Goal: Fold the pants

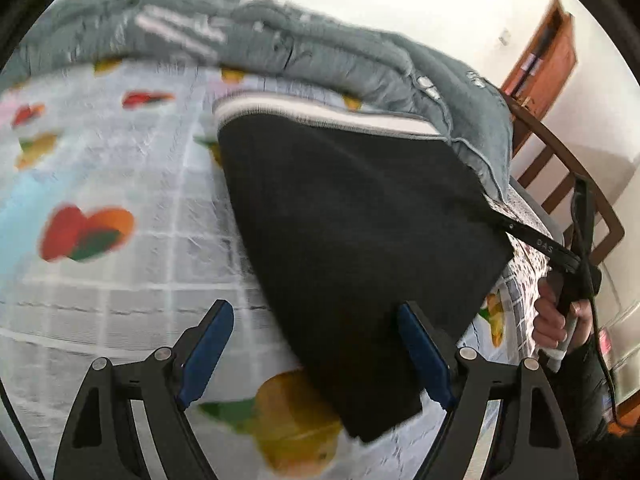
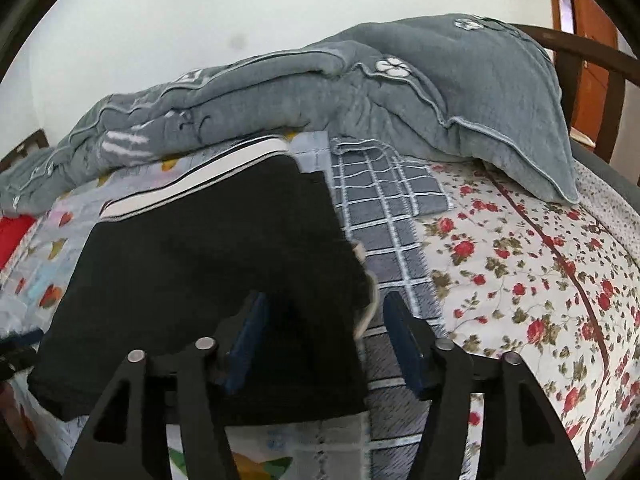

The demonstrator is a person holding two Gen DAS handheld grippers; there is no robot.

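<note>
The black pants (image 1: 360, 240) lie folded flat on the bed, with a white-striped waistband (image 1: 320, 114) at the far end. My left gripper (image 1: 316, 344) is open just above the near left edge of the pants, holding nothing. In the right wrist view the pants (image 2: 208, 260) fill the lower left, waistband (image 2: 200, 184) far. My right gripper (image 2: 324, 340) is open over the pants' near right corner, where a white drawstring (image 2: 370, 308) hangs out. The right gripper also shows in the left wrist view (image 1: 560, 256), held by a hand.
A grey quilt (image 2: 320, 92) is bunched along the far side of the bed. A heart-print sheet (image 1: 100, 220) lies left, a grey checked cloth (image 2: 392, 216) and a floral sheet (image 2: 540, 280) right. A wooden bed frame (image 1: 580, 184) and door (image 1: 548, 52) stand at the right.
</note>
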